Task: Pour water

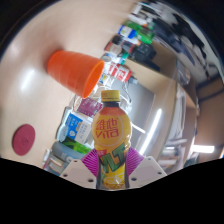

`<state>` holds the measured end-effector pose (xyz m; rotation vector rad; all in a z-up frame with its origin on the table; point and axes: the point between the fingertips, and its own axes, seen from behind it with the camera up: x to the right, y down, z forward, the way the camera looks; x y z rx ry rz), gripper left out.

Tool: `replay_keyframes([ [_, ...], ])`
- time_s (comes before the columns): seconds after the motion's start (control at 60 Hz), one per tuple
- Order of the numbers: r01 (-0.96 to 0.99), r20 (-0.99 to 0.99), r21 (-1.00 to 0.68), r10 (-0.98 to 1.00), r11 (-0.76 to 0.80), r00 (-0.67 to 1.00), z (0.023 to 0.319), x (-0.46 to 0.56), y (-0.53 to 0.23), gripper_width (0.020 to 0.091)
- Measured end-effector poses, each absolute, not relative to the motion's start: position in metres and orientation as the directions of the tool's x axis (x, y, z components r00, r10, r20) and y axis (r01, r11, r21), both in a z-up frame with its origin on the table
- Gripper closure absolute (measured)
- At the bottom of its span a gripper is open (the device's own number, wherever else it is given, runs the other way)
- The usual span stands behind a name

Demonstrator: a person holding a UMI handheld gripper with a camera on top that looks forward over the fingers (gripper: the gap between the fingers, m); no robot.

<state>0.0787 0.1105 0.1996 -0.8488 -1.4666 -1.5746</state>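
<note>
One bottle [112, 140] of yellow drink sits clenched in the tool [113, 160] — both pink pads [93, 158] press against its lower body, one at either side, and the label with its red lettering faces the camera. The bottle has a yellow cap [111, 96] that is on, and it stands roughly along the line of the fingers, its neck pointing away from them.

Beyond the cap, and a little to the side, is one orange cup [76, 68]. It appears tilted in this view, its open mouth turned toward the bottle's top; the whole scene leans, so the worktop [35, 90] runs at a slant. Whether the cup touches the bottle cannot be told — they appear close, with the cup's rim just past the cap.

Just beside the bottle, on the cup's side, stands one small carton [72, 127] with blue and white print, and lower down near the fingers there is some green and white packaging [66, 152] whose shape is hard to read. One round pink-red object [22, 138] lies on the pale worktop, well apart from the bottle. Farther back, a row of cluttered items [135, 38] lines the far side, too small to count.
</note>
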Motion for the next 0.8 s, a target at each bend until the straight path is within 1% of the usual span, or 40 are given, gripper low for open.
replay_keyframes([
  [0.083, 0.807, 0.800, 0.591, -0.128, 0.005, -0.586, 0.207, 0.066, 0.119, 0.0787],
  [0.167, 0.761, 0.757, 0.649, -0.104, 0.006, -0.645, 0.208, 0.064, 0.123, 0.0786],
  [0.333, 0.725, 0.722, 0.689, -0.107, 0.009, -0.684, 0.216, 0.058, 0.126, 0.0788],
  [0.467, 0.724, 0.722, 0.690, -0.091, 0.015, -0.686, 0.212, 0.060, 0.126, 0.0787],
  [0.517, 0.732, 0.730, 0.681, -0.084, 0.014, -0.678, 0.209, 0.063, 0.125, 0.0788],
  [0.567, 0.769, 0.767, 0.639, -0.079, 0.013, -0.637, 0.210, 0.068, 0.125, 0.0787],
  [0.617, 0.849, 0.847, 0.528, -0.074, 0.008, -0.526, 0.214, 0.074, 0.124, 0.0787],
  [0.667, 0.946, 0.943, 0.323, -0.077, -0.014, -0.323, 0.223, 0.086, 0.122, 0.0787],
  [0.717, 0.998, 0.995, 0.047, -0.088, -0.030, -0.049, 0.224, 0.100, 0.114, 0.0785],
  [0.733, 0.999, 0.997, -0.042, -0.065, -0.028, 0.040, 0.229, 0.106, 0.115, 0.0786],
  [0.767, 0.966, 0.966, -0.256, -0.056, -0.038, 0.254, 0.224, 0.117, 0.112, 0.0786],
  [0.8, 0.880, 0.881, -0.472, -0.040, -0.045, 0.471, 0.214, 0.125, 0.108, 0.0784],
])
